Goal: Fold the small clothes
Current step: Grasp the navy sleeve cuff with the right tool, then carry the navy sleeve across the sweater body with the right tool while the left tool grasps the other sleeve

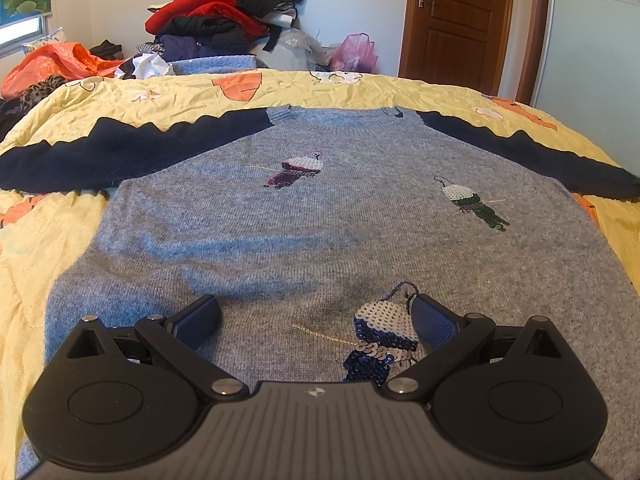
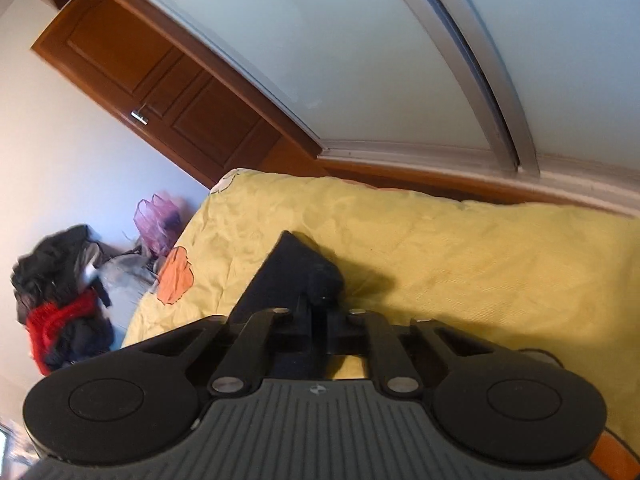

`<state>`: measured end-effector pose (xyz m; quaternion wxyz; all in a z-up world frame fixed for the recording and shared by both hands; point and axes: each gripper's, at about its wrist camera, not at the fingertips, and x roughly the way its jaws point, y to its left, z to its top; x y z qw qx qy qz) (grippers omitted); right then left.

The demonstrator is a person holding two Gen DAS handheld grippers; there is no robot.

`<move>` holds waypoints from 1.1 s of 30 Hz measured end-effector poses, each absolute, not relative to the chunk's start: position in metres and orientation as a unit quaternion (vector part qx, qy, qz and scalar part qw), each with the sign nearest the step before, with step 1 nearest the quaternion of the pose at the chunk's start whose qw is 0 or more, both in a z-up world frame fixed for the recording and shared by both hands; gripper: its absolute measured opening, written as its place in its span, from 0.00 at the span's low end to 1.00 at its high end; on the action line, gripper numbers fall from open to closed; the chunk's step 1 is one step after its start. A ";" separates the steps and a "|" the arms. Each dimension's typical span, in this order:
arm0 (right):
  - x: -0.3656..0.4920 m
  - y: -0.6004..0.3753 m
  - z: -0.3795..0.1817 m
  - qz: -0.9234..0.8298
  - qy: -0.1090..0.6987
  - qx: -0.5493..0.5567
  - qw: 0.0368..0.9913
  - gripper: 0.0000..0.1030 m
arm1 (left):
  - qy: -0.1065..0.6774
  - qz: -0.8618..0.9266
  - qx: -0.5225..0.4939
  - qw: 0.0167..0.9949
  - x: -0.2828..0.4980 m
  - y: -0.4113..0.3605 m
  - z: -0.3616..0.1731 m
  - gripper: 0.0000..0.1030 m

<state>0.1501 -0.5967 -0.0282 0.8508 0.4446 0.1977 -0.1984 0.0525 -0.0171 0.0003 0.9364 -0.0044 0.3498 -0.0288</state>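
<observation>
Yellow quilted bed (image 1: 160, 96) — grey navy-sleeved sweater (image 1: 320, 220) spread flat

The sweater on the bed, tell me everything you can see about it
The sweater is a grey knit with a ribbed round neck and dark navy sleeves. Three sequinned bird motifs decorate its front. It lies flat, front up, on the yellow quilt, neck at the far end, and the left sleeve is spread out sideways. The open left tongs hover at its hem. The right tongs pinch dark navy fabric, seemingly its right sleeve.
</observation>
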 end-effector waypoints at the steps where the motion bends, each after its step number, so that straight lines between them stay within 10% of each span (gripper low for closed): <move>1: 0.148 -0.588 -0.020 -0.196 0.183 0.430 0.862 0.14 | 0.349 -0.029 -0.006 0.937 0.053 -0.017 0.000 1.00; 9: 0.170 -0.403 0.047 0.016 0.173 0.251 0.952 0.14 | 0.346 -0.031 -0.021 0.938 0.053 -0.011 0.001 1.00; 20: 0.200 -0.235 -0.015 0.102 0.291 0.149 0.940 0.12 | 0.344 -0.034 -0.029 0.938 0.054 -0.008 0.001 1.00; 33: 0.108 -0.268 -0.020 0.129 0.257 0.242 0.927 0.51 | 0.352 -0.034 -0.014 0.935 0.065 -0.015 0.011 1.00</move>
